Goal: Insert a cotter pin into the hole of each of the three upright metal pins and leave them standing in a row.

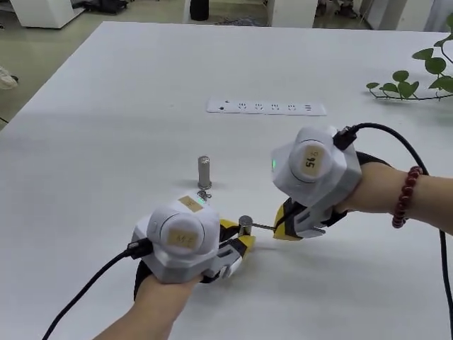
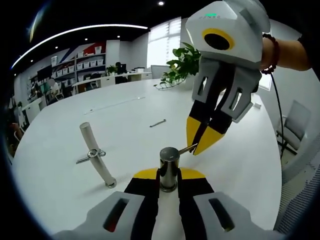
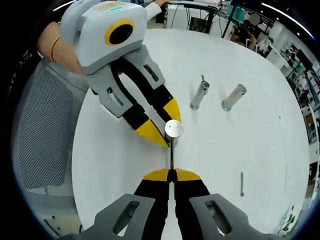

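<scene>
On the white table (image 1: 106,142), the left gripper (image 1: 237,244) has its jaws closed tight around the lower part of a metal pin (image 2: 169,167). It holds the pin upright near the front edge, a little right of the middle.

The right gripper (image 1: 282,228) comes in from the right. Its yellow tips are pinched together on a thin cotter pin (image 3: 171,155), which lies level and points left at the held pin. The cotter pin's free end meets the metal pin just under its top. I can't tell from here whether it has entered the hole.

Farther back and a bit to the left, a bare metal pin (image 1: 204,172) stands on its own. Just in front of it is a third pin (image 3: 200,95), which already has a cotter pin (image 2: 90,155) crosswise through it. It stands close behind the left gripper's body.

A spare cotter pin (image 2: 158,123) lies flat on the table, off to the right and well apart from the grippers.

A white power strip (image 1: 267,107) lies across the middle of the table beyond all the pins. Leaves of a green plant (image 1: 417,74) hang over the far right corner.
</scene>
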A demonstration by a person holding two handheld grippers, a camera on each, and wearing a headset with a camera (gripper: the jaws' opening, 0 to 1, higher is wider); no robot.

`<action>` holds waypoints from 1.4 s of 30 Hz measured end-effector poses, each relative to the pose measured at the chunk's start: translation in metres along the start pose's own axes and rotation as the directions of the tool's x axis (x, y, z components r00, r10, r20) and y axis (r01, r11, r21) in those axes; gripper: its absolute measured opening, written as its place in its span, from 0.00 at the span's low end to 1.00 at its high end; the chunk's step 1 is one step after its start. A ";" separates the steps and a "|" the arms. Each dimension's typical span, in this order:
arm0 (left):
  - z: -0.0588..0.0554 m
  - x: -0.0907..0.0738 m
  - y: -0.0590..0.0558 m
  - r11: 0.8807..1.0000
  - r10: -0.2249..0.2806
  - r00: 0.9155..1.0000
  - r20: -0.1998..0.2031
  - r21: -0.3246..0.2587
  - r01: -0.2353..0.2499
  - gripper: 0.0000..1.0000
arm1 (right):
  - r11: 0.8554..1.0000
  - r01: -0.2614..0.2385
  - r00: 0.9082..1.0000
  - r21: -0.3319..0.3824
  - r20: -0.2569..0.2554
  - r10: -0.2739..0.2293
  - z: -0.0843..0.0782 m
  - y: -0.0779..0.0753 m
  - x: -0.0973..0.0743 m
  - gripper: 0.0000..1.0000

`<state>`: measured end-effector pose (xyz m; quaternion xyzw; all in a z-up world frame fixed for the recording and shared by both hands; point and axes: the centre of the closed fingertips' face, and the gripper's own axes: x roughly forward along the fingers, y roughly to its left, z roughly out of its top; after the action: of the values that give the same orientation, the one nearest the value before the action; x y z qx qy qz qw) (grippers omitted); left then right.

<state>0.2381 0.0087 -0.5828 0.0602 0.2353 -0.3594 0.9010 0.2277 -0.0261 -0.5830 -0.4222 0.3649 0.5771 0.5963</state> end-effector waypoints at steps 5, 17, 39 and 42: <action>0.000 0.000 0.000 1.000 0.006 1.000 0.000 0.001 -0.006 0.10 | 1.000 0.002 1.000 -0.010 -0.007 -0.002 0.002 -0.001 0.000 0.00; -0.001 0.001 0.000 1.000 0.013 1.000 0.001 -0.016 -0.013 0.10 | 0.999 0.014 0.999 -0.029 -0.036 -0.015 0.004 -0.002 -0.002 0.00; -0.002 0.001 0.000 0.999 0.019 1.000 0.009 -0.026 -0.019 0.10 | 1.000 0.023 1.000 -0.009 0.020 -0.023 0.017 -0.002 0.002 0.00; -0.002 0.001 0.000 0.999 0.021 1.000 0.010 -0.029 -0.021 0.10 | 1.000 0.027 0.999 -0.015 0.031 -0.027 0.020 -0.002 0.004 0.00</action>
<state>0.2386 0.0086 -0.5849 0.0477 0.2355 -0.3468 0.9066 0.2291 -0.0058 -0.5785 -0.4229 0.3454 0.5783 0.6061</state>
